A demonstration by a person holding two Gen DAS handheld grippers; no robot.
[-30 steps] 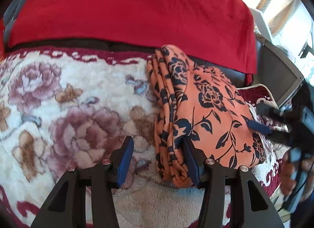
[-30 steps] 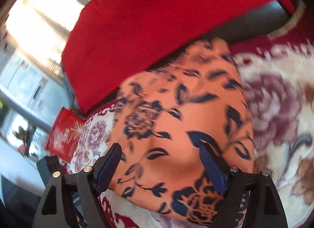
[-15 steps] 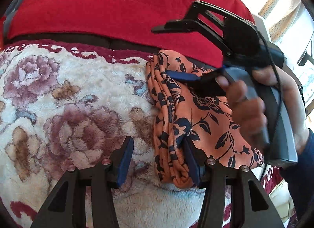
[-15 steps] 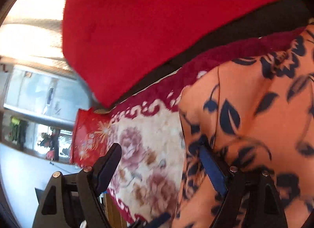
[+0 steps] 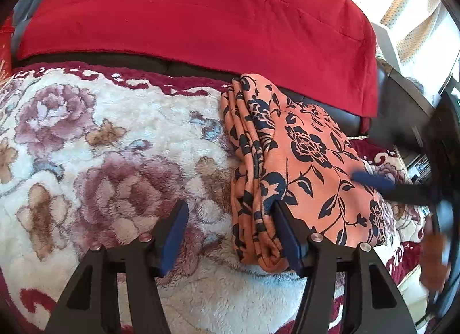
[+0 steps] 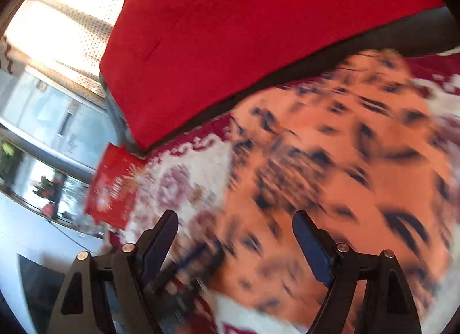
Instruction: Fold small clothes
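On the floral plush blanket (image 5: 120, 144), toward its right side as the left wrist camera sees it, an orange garment with a dark navy flower print (image 5: 302, 161) is lying folded into a stacked bundle, its layered edges showing along the left side and its far end reaching the dark strip of the sofa (image 5: 345, 115) under a red throw (image 5: 201, 12). The left gripper (image 5: 230, 227) is sitting low over the blanket with its jaws standing wide apart and gripping nothing; its right blue-padded finger is lying against the near left corner of the folded garment, while the other finger is resting over bare blanket, apart from the cloth. From the right edge of that view the right gripper (image 5: 376, 183) is reaching in, blurred, with one blue finger over the garment's right side; a hand (image 5: 434, 259) is showing below it as an orange-brown smear. In the right wrist view the right gripper (image 6: 235, 236) is likewise spread wide and holding nothing, and the garment (image 6: 345, 179) is filling the area ahead of it, heavily blurred, so whether the fingers are touching the fabric cannot be told. Beyond the blanket's edge a red printed bag or cushion (image 6: 112, 187) is lying beside the sofa, and bright curtains (image 6: 72, 32) are hanging behind
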